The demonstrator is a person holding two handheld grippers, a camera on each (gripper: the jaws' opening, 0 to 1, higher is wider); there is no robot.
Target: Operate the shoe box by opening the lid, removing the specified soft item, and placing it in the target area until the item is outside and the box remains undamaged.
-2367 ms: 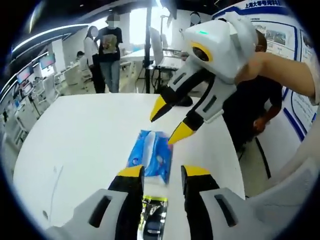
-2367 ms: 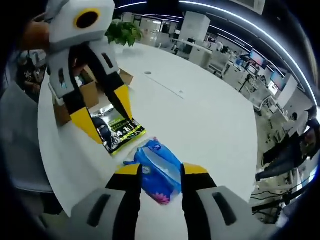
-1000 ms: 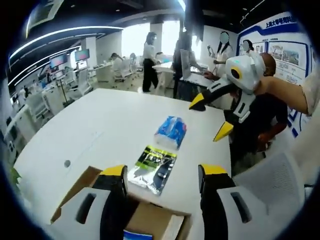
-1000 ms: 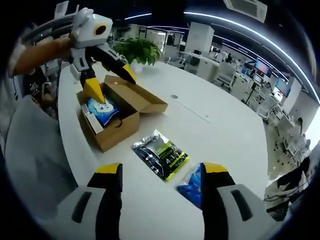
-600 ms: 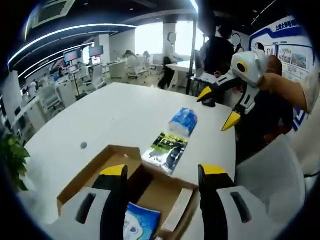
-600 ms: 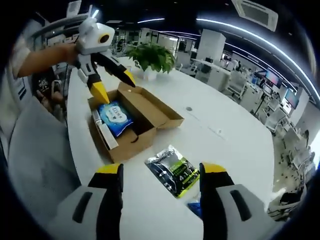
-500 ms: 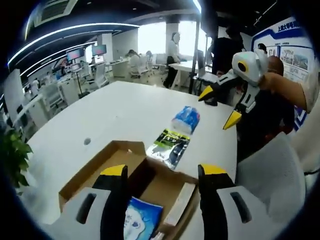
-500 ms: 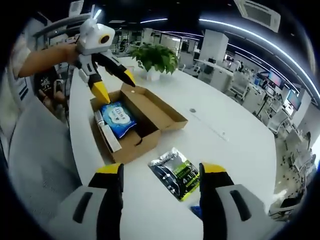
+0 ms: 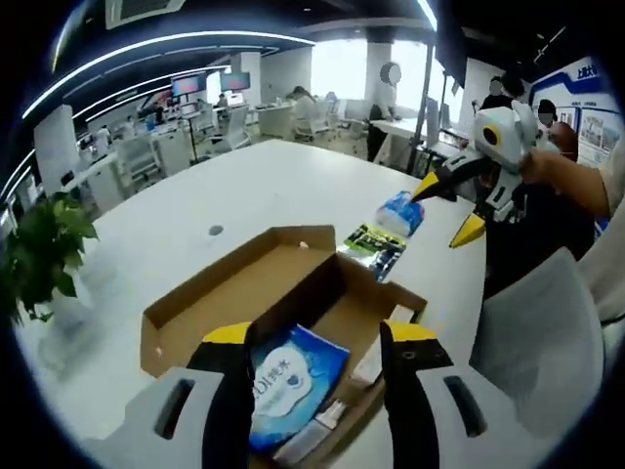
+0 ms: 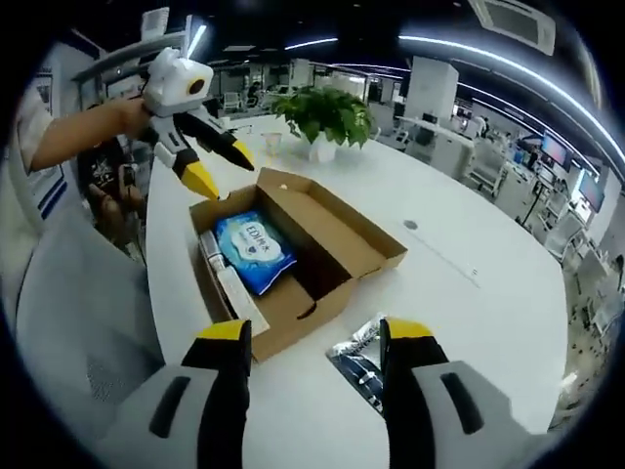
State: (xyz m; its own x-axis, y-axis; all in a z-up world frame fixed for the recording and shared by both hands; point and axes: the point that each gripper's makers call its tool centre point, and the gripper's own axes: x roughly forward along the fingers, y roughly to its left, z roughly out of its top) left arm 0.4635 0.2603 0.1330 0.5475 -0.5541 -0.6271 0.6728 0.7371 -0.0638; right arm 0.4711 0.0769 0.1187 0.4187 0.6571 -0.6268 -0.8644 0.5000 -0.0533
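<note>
Shoe box (image 10: 293,269): open cardboard box on the white bench (image 10: 469,293), lid folded back flat beside it.
Blue wipes pack (image 10: 254,252): lying inside the box, next to a long white item along the box wall; in the left gripper view it sits between that view's own jaws (image 9: 288,376).
Dark green-and-silver pouch (image 9: 373,244): flat on the bench just past the box.
Blue tissue pack (image 9: 400,212): on the bench beyond the pouch, touching or nearly touching it.
Left hand-held gripper (image 10: 220,166): released, jaws spread, empty, poised above the box's near end.
Right hand-held gripper (image 9: 447,210): released, jaws apart, empty, held above the bench near the tissue pack.
Potted plant (image 10: 327,117): on the bench behind the box.
</note>
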